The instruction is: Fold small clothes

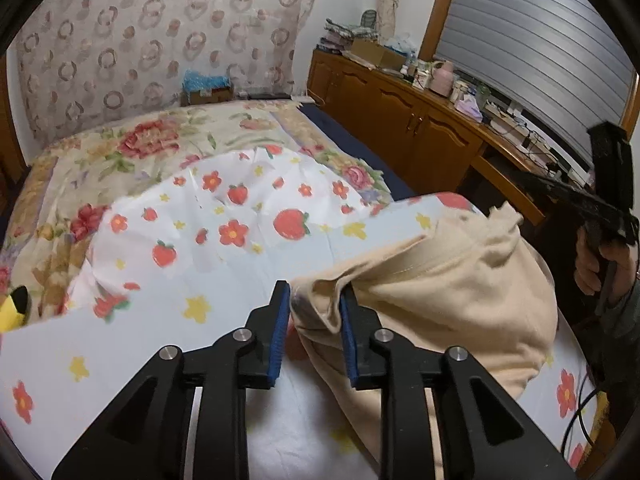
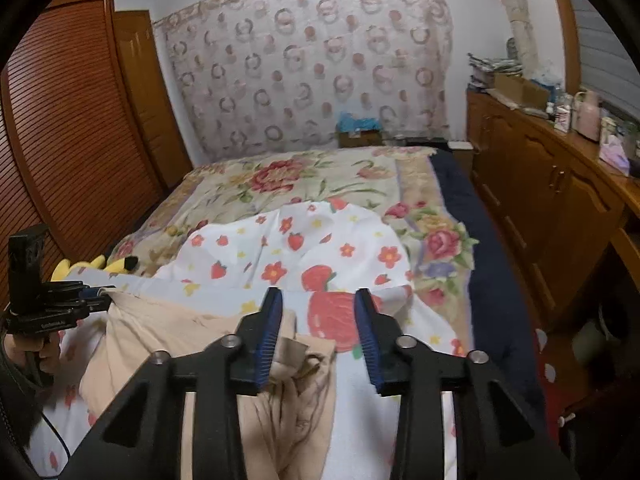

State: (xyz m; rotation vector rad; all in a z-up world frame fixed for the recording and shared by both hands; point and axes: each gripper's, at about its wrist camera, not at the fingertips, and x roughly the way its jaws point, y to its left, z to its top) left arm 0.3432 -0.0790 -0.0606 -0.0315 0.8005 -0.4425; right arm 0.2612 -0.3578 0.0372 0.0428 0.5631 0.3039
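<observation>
Bed under strawberry-print sheet bears one beige garment; left tool pinches its edge, right tool gapes empty.

Open strawberry sheet ahead, wooden cabinets crowding right, plush toy at left

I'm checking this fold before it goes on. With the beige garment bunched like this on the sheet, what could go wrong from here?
1. The left hand-held gripper has only a thin edge of the beige garment between its pads, so the cloth may slip out.
2. The right hand-held gripper is open over a crumpled end; closing there could pinch several layers.
</observation>
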